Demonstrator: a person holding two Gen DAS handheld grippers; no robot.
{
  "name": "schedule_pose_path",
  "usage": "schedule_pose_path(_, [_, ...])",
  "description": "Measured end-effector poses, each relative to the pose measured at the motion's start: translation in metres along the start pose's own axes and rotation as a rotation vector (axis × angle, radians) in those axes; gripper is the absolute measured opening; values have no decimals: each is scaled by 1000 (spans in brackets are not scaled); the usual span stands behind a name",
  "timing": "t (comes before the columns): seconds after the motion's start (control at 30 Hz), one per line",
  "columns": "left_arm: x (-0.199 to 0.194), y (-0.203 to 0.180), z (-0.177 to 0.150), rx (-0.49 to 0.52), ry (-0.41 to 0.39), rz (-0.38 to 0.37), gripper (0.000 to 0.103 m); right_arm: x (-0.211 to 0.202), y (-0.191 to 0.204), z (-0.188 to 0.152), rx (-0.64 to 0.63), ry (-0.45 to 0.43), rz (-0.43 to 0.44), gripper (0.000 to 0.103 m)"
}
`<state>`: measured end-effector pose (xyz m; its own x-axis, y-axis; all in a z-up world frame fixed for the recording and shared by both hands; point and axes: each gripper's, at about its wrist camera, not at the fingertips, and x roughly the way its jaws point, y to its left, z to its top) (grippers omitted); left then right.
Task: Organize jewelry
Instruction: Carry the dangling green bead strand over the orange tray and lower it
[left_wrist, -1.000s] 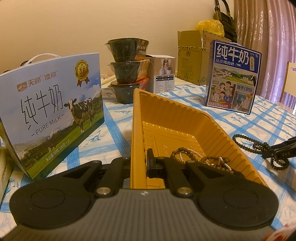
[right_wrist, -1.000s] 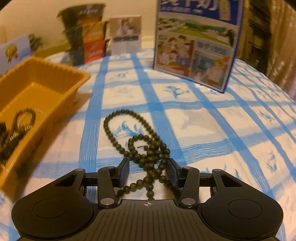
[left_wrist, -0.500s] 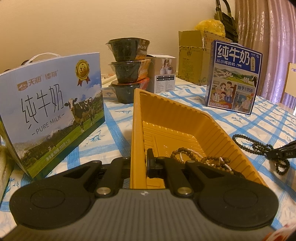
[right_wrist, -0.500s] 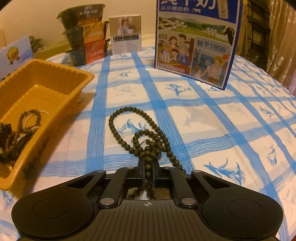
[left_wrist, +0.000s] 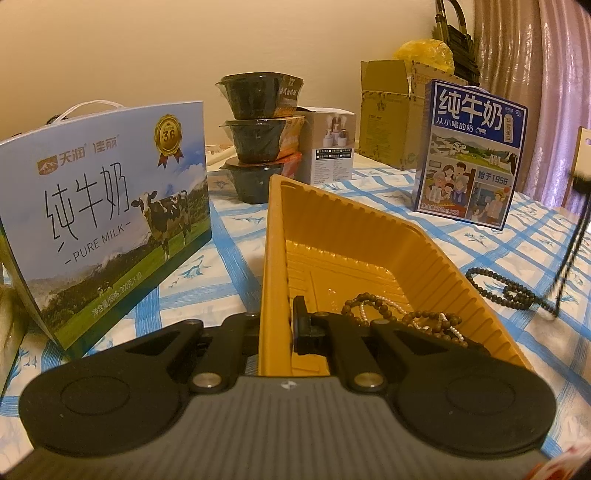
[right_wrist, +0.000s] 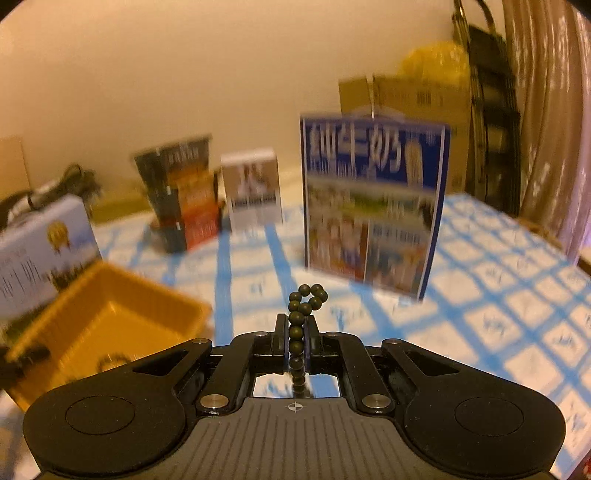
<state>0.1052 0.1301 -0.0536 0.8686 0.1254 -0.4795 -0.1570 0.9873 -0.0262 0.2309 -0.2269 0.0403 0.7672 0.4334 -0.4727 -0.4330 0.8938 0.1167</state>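
Dark bead string (right_wrist: 303, 308): pinched between the pads of the right gripper (right_wrist: 296, 334). A short curl of beads stands above the fingertips and the rest hangs below. From the left wrist view most of the strand (left_wrist: 508, 291) lies on the tablecloth (left_wrist: 517, 243) just beside the tray's right wall, with one part rising steeply towards the frame's right edge. I judge it half lifted, so it can be carried over that wall.

Right gripper: pressed together on the beads. The narrow pinch suits a thin string that would slip from a wider hold.

Yellow tray (left_wrist: 373, 229): sits near the tabletop's near edge, long side running away from the camera, and serves as the collecting place.

Jewelry already in the tray (left_wrist: 417, 317): brown beads and a thin pearl strand piled at the near end.

Left gripper (left_wrist: 277, 325): clamped on the tray's left wall, one finger inside and one outside, probably steadying it for the drop.

Milk cartons (left_wrist: 107, 218): one stands left of the tray, another towards the far right edge; neither looks involved.

Stacked bowls (left_wrist: 258, 136): beyond the tray's far end, clear of the work.
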Motion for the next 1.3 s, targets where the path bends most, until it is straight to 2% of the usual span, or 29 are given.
schedule_pose_path(0.43, [6,4,-3,-10,32,10,5,-66,19,89,-63,-103,31,7])
schedule_pose_path(0.93, [7,5,-7,-5,52,17,5,-115,51,141,-122,-115,108,7])
schedule_pose_path(1.3, [8,4,-4,-9,51,17,5,-122,87,176,-184,-160,192,7])
